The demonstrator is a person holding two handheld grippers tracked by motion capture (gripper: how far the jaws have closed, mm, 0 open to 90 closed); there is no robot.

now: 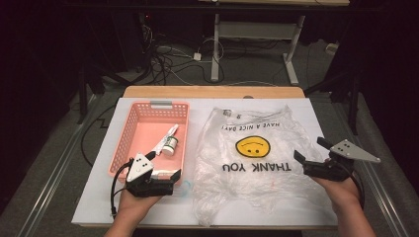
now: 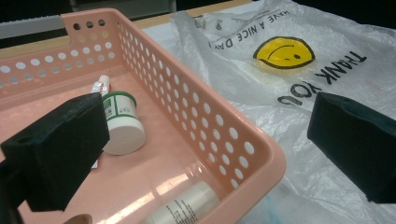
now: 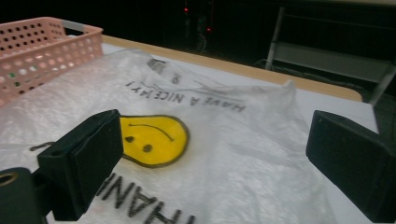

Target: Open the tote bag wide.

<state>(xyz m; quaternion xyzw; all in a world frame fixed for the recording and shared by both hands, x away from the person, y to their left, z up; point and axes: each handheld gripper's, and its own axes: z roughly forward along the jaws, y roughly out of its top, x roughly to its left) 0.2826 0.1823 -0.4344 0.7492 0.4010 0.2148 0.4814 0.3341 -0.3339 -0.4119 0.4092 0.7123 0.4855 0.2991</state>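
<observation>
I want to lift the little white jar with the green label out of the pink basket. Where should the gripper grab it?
The jar lies on its side on the floor of the pink basket, next to a small tube. Probably best to bring the left gripper down from above, over the basket wall, and close the jaws across its round body; its sides look free to pinch.

A table [image 1: 301, 106] with a white top and a wooden far edge carries everything. On its left side lies a pink basket [image 1: 129, 129] with perforated walls, and just beside it to the right lies a flat, crinkled clear plastic bag [image 1: 276, 177] printed with a yellow smiley face and the words THANK YOU. The bag's left edge lies close to the basket's right wall.
</observation>
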